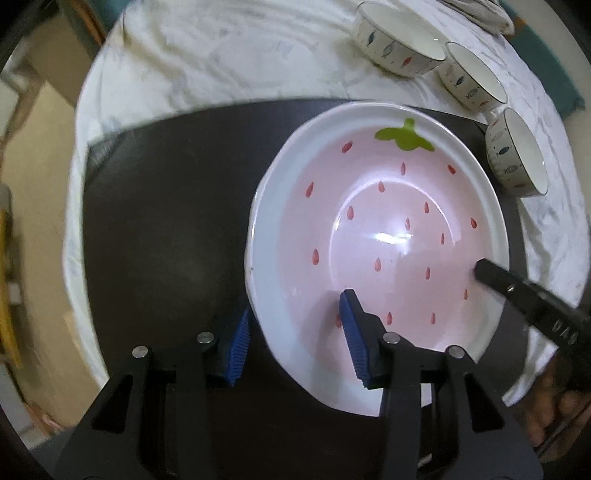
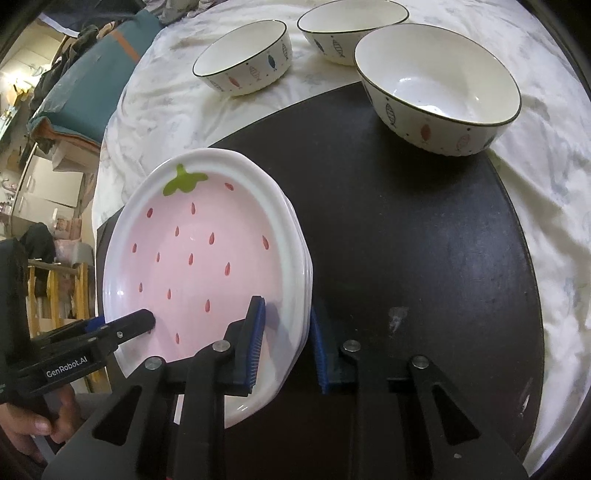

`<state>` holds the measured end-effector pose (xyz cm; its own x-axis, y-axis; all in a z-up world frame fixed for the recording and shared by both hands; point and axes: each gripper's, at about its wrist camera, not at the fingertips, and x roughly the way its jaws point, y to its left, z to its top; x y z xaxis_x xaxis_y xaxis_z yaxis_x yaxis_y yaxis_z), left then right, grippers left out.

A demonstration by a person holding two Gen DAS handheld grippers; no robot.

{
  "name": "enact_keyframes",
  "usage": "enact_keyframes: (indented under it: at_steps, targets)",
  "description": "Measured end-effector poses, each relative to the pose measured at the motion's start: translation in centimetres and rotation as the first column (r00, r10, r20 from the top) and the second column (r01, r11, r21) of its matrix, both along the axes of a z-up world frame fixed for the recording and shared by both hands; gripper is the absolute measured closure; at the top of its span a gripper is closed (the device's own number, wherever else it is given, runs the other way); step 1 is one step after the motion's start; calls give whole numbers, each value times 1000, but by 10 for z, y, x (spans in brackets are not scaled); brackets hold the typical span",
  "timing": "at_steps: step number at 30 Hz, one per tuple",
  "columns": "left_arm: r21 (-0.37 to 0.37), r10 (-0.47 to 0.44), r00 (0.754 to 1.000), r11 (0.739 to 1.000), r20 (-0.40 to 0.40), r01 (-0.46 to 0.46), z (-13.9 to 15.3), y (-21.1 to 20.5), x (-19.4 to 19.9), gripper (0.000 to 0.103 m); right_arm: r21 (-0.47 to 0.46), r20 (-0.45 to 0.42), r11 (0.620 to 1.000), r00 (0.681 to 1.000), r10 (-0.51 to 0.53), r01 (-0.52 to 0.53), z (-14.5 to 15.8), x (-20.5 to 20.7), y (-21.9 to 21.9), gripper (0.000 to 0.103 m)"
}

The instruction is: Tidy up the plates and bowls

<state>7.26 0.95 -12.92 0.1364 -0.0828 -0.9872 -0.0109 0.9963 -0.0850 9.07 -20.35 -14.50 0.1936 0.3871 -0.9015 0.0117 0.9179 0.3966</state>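
Observation:
A pink strawberry plate (image 1: 376, 236) with a white rim tops a stack of like plates (image 2: 207, 258) on a black mat (image 1: 166, 229). My left gripper (image 1: 295, 336) is open and straddles the stack's near-left rim, one blue pad inside the plate, one outside. My right gripper (image 2: 288, 347) is open and straddles the stack's right rim the same way. Each gripper shows in the other's view: the right one (image 1: 524, 291), the left one (image 2: 110, 328). Three white fish-pattern bowls (image 2: 439, 92) stand behind.
The black mat (image 2: 406, 229) lies on a round table with a white marbled cloth (image 1: 221, 55). The nearest bowl sits on the mat's far edge; the other two (image 2: 243, 55) (image 2: 351, 26) stand on the cloth. A teal cushion (image 2: 92, 81) lies beyond the table.

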Motion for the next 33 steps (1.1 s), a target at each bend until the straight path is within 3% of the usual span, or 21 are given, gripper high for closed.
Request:
enact_keyframes:
  at_steps: [1, 5, 8, 11, 21, 25, 30, 32, 33]
  targets:
    - [24, -12, 1000, 1000, 19, 11, 3, -2, 0, 60, 0, 2, 1000, 1000, -3, 3, 1, 0, -1, 78]
    - [82, -22, 994, 997, 109, 13, 19, -6, -2, 41, -21, 31, 1000, 999, -14, 15, 10, 1, -4, 74]
    - [97, -14, 987, 995, 158, -2, 31, -6, -3, 39, -43, 59, 999, 998, -5, 8, 16, -1, -6, 74]
    - [91, -1, 980, 996, 197, -17, 41, -6, -4, 32, -33, 78, 999, 997, -22, 24, 24, -5, -10, 74]
    - [29, 77, 965, 996, 249, -87, 61, 3, -12, 32, -26, 166, 999, 986, 25, -21, 58, -28, -7, 74]
    - [58, 87, 951, 992, 296, -109, 75, -6, -16, 31, 5, 162, 1000, 987, 9, -10, 67, -39, -15, 74]
    - [21, 65, 939, 997, 339, -77, 96, -20, -16, 15, 21, 173, 1000, 985, -22, 18, 90, -43, -36, 73]
    - [24, 64, 932, 997, 357, -78, 103, -25, -16, 14, 20, 191, 999, 981, -33, 30, 102, -44, -48, 53]
    - [18, 67, 931, 997, 359, -79, 105, -27, -14, 14, 29, 208, 999, 977, -43, 37, 108, -44, -55, 33]
